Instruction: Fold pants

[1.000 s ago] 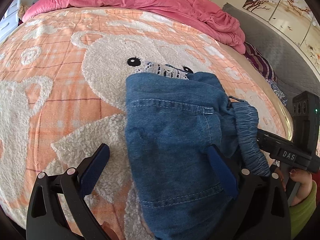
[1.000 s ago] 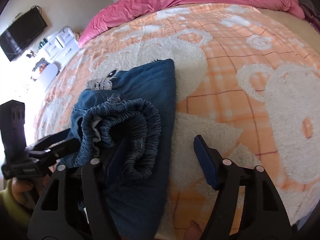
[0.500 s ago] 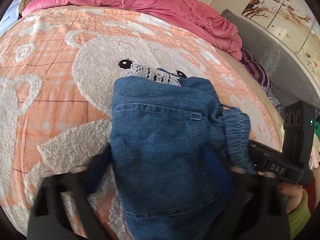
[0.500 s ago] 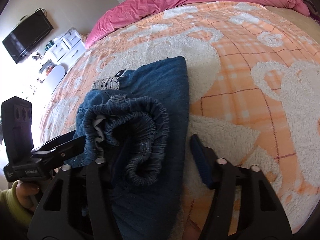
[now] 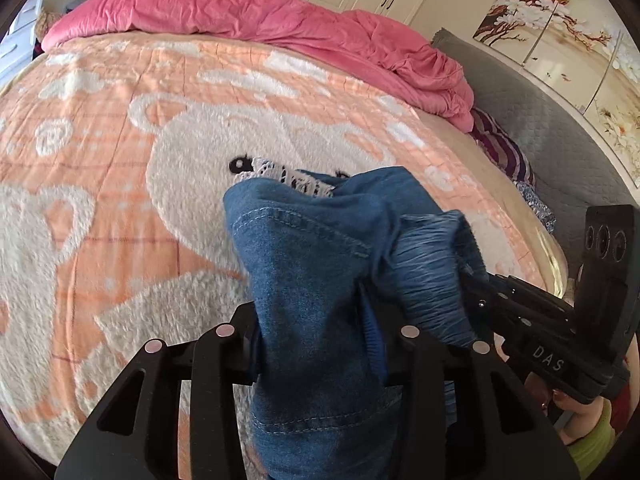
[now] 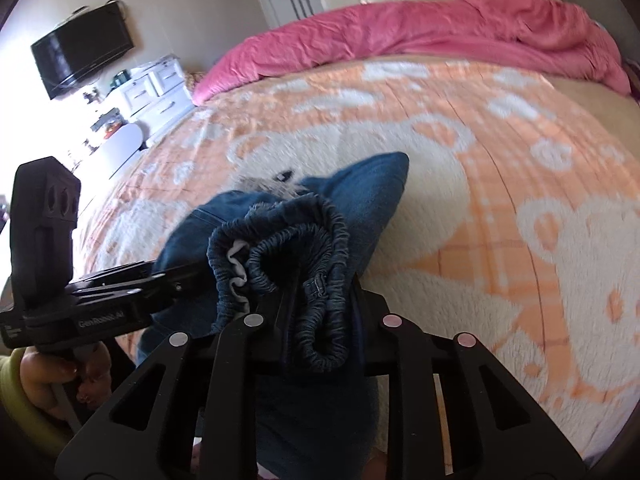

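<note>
Jaws of both grippers, left (image 5: 320,344) and right (image 6: 320,320), have just clamped the jeans (image 5: 316,280), lifting them off the bed (image 5: 120,208) to fold.

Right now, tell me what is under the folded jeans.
Under the jeans lies the orange bear blanket; white lace trim peeks out at their far edge. Whatever else they cover is hidden.

pants (image 5: 316,280) hiding left claw (image 5: 320,344) fingertips, blanket (image 6: 500,184) blurred
</note>
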Action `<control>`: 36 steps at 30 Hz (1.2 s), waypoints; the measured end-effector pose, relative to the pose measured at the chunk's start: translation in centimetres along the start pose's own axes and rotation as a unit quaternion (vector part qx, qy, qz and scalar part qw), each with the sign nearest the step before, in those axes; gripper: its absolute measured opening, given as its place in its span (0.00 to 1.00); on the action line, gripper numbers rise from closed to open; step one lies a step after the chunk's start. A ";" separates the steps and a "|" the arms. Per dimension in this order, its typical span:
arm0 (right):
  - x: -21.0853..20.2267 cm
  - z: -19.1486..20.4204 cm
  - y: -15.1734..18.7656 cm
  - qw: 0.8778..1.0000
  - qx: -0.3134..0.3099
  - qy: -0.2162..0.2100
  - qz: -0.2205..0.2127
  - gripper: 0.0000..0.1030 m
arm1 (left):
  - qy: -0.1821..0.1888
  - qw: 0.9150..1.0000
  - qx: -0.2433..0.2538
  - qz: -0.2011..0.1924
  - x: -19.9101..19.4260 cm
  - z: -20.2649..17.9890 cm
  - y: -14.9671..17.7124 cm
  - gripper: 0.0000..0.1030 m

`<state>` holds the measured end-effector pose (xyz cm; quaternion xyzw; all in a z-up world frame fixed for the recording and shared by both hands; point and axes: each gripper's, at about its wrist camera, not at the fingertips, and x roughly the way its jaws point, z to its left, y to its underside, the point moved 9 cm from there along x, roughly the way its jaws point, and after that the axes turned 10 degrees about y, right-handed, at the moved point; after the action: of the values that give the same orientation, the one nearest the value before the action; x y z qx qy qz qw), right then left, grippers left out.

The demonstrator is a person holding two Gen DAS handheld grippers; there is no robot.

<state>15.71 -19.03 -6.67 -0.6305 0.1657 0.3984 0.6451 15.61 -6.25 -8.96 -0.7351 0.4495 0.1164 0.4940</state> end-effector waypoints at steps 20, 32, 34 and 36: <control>6.5 1.5 -9.0 1.000 0.000 0.001 -0.025 0.15 | -0.048 0.998 0.035 -0.034 2.1 3.7 -10.0 0.37; 9.5 -0.7 -7.5 1.000 0.027 0.013 0.008 0.15 | -0.059 0.998 0.024 -0.027 4.2 5.7 -9.4 0.37; 9.8 -0.9 -7.2 0.999 0.029 0.015 0.015 0.15 | -0.061 0.998 0.017 -0.026 4.4 6.1 -9.1 0.38; 10.0 -1.0 -6.9 0.999 0.029 0.017 0.018 0.16 | -0.065 0.997 0.014 -0.025 4.5 6.5 -8.9 0.38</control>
<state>27.30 -16.17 -9.27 -0.6154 0.1995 0.3939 0.6530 26.83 -2.35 -9.36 -0.7297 0.3997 0.1452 0.5355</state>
